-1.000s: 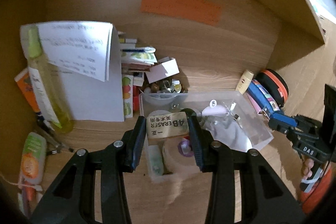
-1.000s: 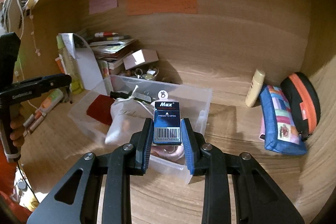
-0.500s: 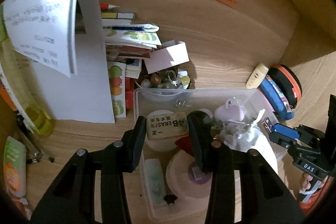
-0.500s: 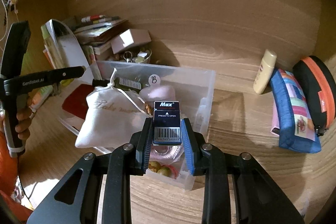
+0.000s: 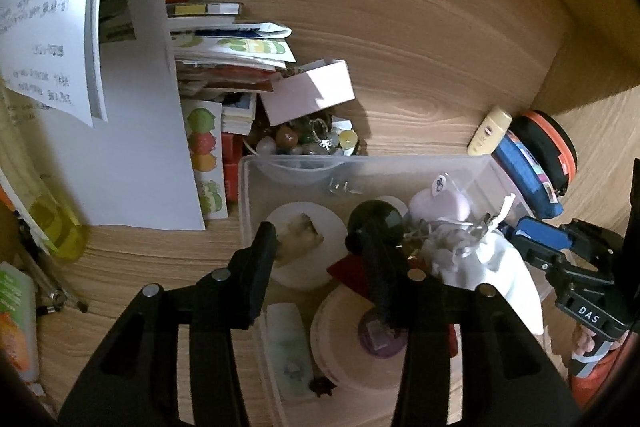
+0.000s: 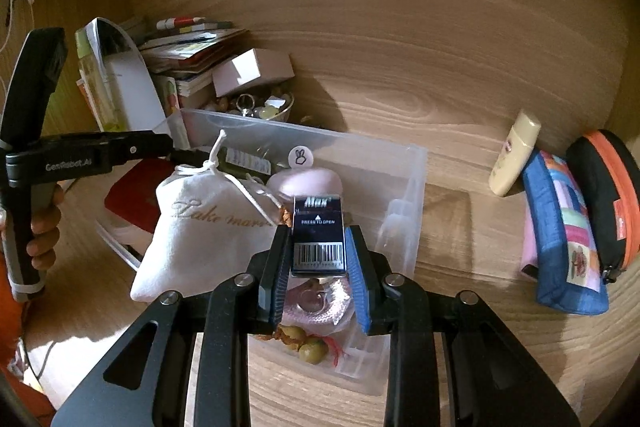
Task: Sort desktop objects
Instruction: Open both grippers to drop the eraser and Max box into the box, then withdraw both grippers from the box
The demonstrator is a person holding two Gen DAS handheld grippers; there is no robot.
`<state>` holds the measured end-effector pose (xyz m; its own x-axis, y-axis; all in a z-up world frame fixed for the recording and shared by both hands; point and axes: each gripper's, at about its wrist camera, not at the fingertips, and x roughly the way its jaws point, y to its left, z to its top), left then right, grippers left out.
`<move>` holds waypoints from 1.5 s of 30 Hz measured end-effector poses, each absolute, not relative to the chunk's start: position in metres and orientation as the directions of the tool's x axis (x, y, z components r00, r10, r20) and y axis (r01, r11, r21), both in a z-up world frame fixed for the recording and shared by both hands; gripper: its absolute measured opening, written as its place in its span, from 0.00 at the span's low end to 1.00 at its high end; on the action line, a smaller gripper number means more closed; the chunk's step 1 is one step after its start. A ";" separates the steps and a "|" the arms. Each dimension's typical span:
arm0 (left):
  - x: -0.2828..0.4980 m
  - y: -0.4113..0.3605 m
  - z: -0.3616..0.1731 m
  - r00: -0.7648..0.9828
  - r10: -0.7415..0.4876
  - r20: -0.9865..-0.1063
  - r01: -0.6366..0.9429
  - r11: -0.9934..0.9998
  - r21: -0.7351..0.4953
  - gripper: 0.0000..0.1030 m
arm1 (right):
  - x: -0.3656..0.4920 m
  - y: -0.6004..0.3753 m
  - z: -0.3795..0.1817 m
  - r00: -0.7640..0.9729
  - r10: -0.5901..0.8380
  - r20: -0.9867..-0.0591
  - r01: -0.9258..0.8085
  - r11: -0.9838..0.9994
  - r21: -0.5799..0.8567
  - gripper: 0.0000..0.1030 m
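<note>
A clear plastic bin point(image 5: 246, 195) point(image 6: 416, 163) stands on the wooden desk, with several small items in it. My left gripper point(image 5: 318, 247) hangs open over the bin's left half. The beige eraser point(image 5: 300, 235) lies blurred just off its left finger, on a round white tin point(image 5: 296, 275). My right gripper point(image 6: 318, 255) is shut on a dark blue Max staple box point(image 6: 318, 235) and holds it above the bin's near right end. A white drawstring pouch point(image 6: 200, 223) point(image 5: 492, 267) lies in the bin.
Behind the bin are a bowl of beads point(image 5: 308, 143), a small white box point(image 5: 308, 91) and stacked booklets point(image 5: 228, 47). A folded paper sheet point(image 5: 120, 107) and a yellow bottle point(image 5: 56, 227) stand at left. A cream tube point(image 6: 516, 159), a blue pouch point(image 6: 564, 235) and a black-orange case point(image 6: 608, 203) lie at right.
The left gripper moved forward over the bin and opened; the eraser left its fingers and dropped onto the white tin. The right gripper moved closer over the bin, still holding the staple box.
</note>
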<state>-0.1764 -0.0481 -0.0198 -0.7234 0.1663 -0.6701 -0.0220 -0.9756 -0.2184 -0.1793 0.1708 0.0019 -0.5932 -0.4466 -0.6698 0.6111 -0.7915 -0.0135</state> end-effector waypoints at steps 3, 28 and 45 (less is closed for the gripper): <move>-0.174 -0.044 -0.019 -0.725 0.172 -0.667 -0.033 -0.976 -0.216 0.53 | -0.177 0.171 0.003 -0.599 -0.443 -0.667 0.607 -0.794 -0.018 0.24; -0.106 -0.017 0.016 -0.786 0.043 -0.616 -0.008 -0.998 -0.059 0.87 | -0.121 0.189 0.044 -0.729 -0.423 -0.537 0.532 -0.844 -0.057 0.86; -0.041 0.005 0.032 -0.856 -0.011 -0.516 0.014 -1.000 -0.002 0.92 | -0.070 0.191 0.051 -0.766 -0.441 -0.467 0.519 -0.854 -0.043 0.95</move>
